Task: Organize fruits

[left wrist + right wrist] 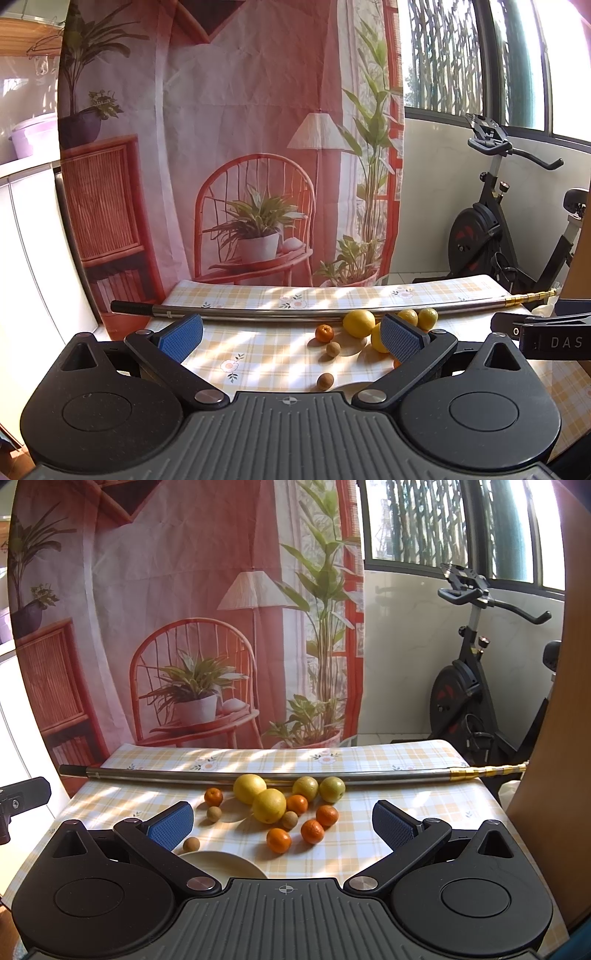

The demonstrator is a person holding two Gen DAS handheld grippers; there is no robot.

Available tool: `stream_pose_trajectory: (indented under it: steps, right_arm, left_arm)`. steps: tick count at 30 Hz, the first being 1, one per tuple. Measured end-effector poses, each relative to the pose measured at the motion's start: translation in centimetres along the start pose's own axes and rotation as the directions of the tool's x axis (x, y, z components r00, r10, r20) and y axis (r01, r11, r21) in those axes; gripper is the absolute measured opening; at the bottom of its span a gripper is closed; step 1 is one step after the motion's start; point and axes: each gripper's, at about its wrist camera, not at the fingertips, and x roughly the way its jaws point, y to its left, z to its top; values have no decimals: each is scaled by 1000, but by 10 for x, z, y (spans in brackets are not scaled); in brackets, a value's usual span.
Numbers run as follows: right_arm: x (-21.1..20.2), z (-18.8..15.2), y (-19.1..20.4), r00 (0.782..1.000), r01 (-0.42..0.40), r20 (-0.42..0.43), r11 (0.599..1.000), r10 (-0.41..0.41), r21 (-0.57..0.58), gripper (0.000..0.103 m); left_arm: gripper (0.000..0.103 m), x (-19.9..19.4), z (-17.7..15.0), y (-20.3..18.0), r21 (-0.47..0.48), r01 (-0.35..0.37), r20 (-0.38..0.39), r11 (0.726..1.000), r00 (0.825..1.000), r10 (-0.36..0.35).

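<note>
Two grippers, left [291, 338] & right [282, 823], hang wide open w/ nothing held, likely because sorting hasn't begun: fruit [269, 805] sits loose mid-table by the white plate [221, 862].

5 tangerines [279, 840] – 4 lemons [269, 805] – 3 longans [191, 844]

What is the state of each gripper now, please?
Left gripper: open, holding nothing.
Right gripper: open, holding nothing.

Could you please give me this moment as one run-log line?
left tongs open | right tongs open | fruits loose on table | plate empty
</note>
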Motion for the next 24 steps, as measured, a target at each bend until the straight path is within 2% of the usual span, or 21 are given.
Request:
stream_pose_trajectory:
  steps: [24]
  right_arm:
    - [-1,1,-1,1000,0,1,1000,0,0,103]
  left_arm:
    - [103,-1,-3,-1,-7,-13,9,1000,1000,13]
